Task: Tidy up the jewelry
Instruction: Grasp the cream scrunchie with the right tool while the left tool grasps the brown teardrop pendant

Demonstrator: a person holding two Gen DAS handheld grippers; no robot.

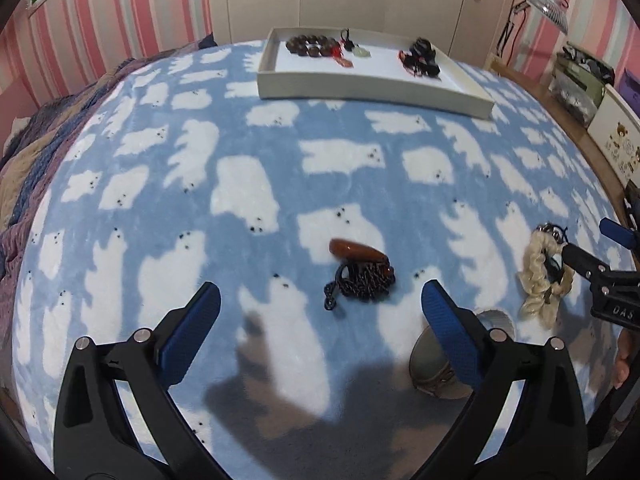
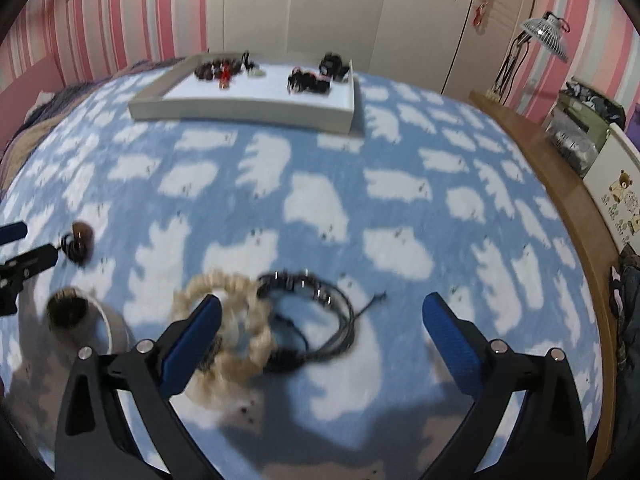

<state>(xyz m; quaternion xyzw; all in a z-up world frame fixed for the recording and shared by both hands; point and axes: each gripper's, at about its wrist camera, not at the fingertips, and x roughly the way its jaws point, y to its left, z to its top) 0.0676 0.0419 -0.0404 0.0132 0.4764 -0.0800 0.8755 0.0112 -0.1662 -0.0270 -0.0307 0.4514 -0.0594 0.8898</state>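
A brown stone pendant on a dark chain (image 1: pixel 358 272) lies on the blue bear-print blanket, just ahead of my open, empty left gripper (image 1: pixel 320 300); it also shows in the right wrist view (image 2: pixel 78 246). A cream beaded bracelet (image 2: pixel 228 328) and black bracelets (image 2: pixel 308 320) lie between the fingers of my open right gripper (image 2: pixel 320 312), whose left finger overlaps the cream one. The cream bracelet shows in the left view (image 1: pixel 540 280) by the right gripper (image 1: pixel 588 252). A white tray (image 1: pixel 372 88) (image 2: pixel 248 110) at the back holds several dark and red jewelry pieces.
A small round container (image 1: pixel 436 356) (image 2: pixel 80 320) stands on the blanket between the two grippers. A wooden bed edge (image 2: pixel 560 184) runs along the right, with boxes and a lamp (image 2: pixel 544 34) beyond. A quilt (image 1: pixel 24 160) lies at the left.
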